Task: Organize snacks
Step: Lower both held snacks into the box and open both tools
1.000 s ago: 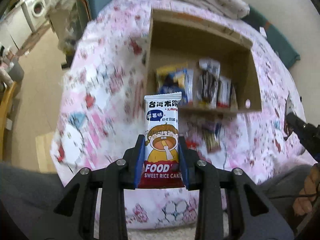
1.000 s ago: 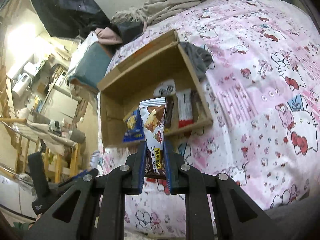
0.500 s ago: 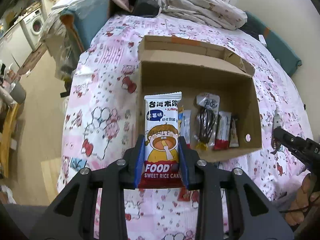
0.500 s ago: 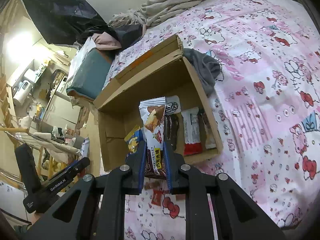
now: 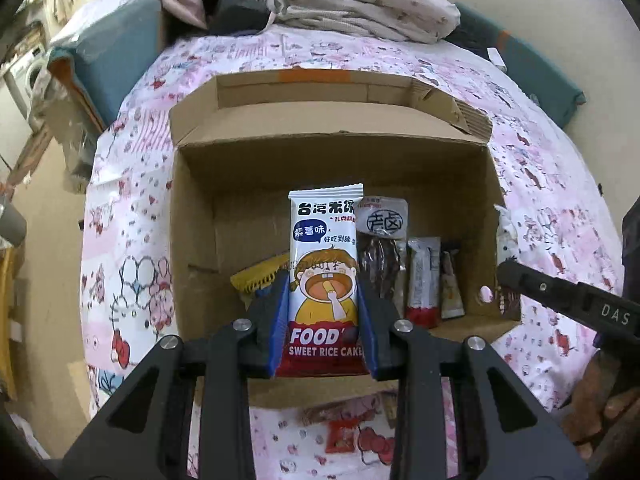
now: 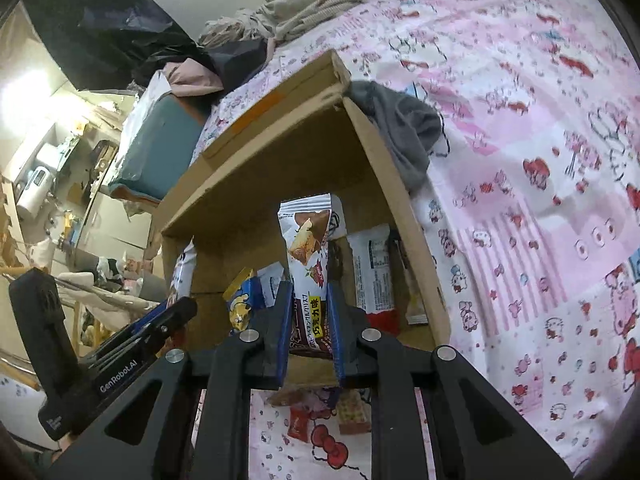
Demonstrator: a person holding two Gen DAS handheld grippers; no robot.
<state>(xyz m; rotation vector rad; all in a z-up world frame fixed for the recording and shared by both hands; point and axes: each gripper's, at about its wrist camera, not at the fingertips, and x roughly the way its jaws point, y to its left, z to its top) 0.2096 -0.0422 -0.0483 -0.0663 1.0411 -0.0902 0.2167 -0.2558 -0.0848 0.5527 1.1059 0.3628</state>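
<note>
Both claws carry a snack above the open cardboard box on the bed.

Left wrist view: the left claw tilts steeply down, clamped on an upright sweet rice cake packet over the cardboard box; the right claw shows at 3 o'clock.
Right wrist view: the right claw slants down, pinching a chocolate snack packet above the box, the left claw at 8 o'clock.
</note>
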